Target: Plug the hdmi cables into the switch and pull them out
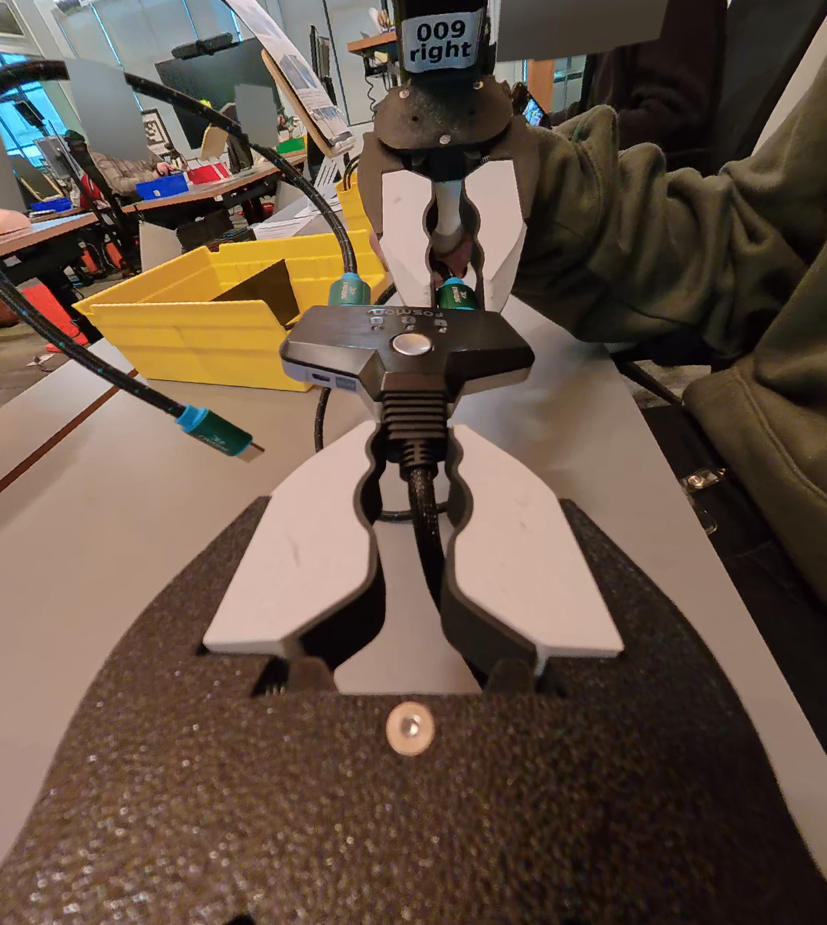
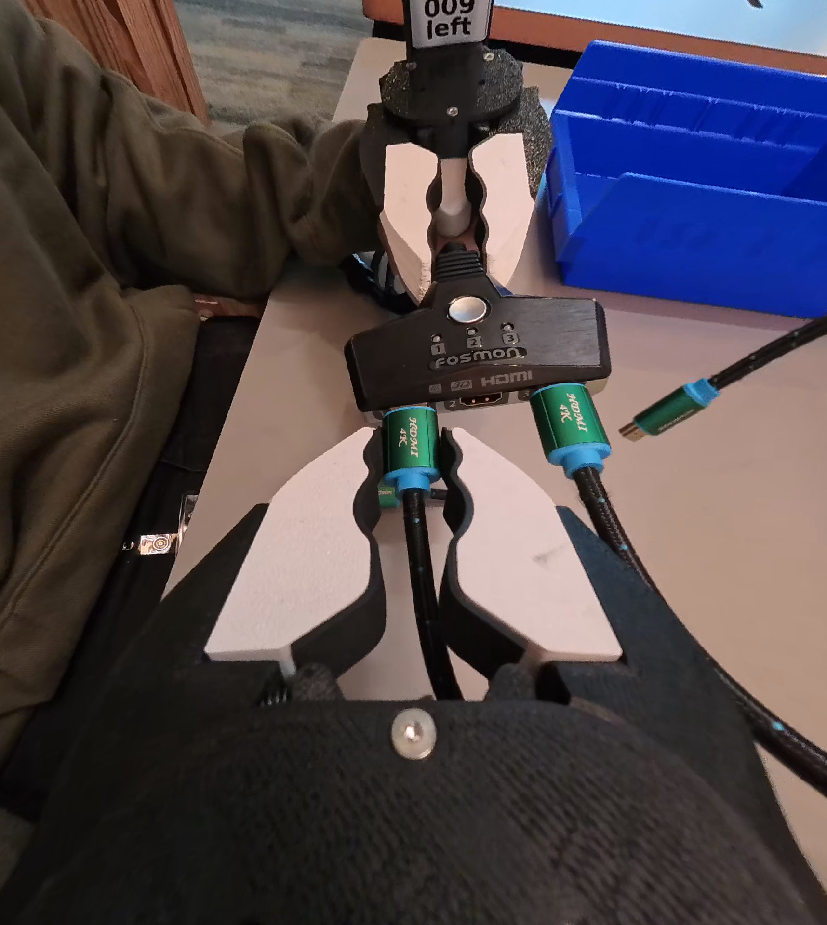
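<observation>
A black HDMI switch [image 1: 406, 340] lies on the grey table, also in the right wrist view [image 2: 476, 350]. My left gripper [image 1: 414, 435] is shut on the ribbed strain relief of the switch's own cable [image 1: 414, 410]. My right gripper [image 2: 409, 435] faces it and is shut on a green HDMI plug [image 2: 409, 445] that sits in the switch's left port. A second green plug [image 2: 569, 420] sits in the right port. The middle port [image 2: 484, 399] is empty. A third green plug [image 2: 667, 415] lies loose on the table, also in the left wrist view [image 1: 216, 433].
A blue bin [image 2: 702, 200] stands on the table beside the switch. A yellow bin [image 1: 201, 320] stands behind the switch in the left wrist view. Black braided cables [image 2: 702, 665] trail over the table. A person's olive sleeve [image 1: 652, 240] is at the table edge.
</observation>
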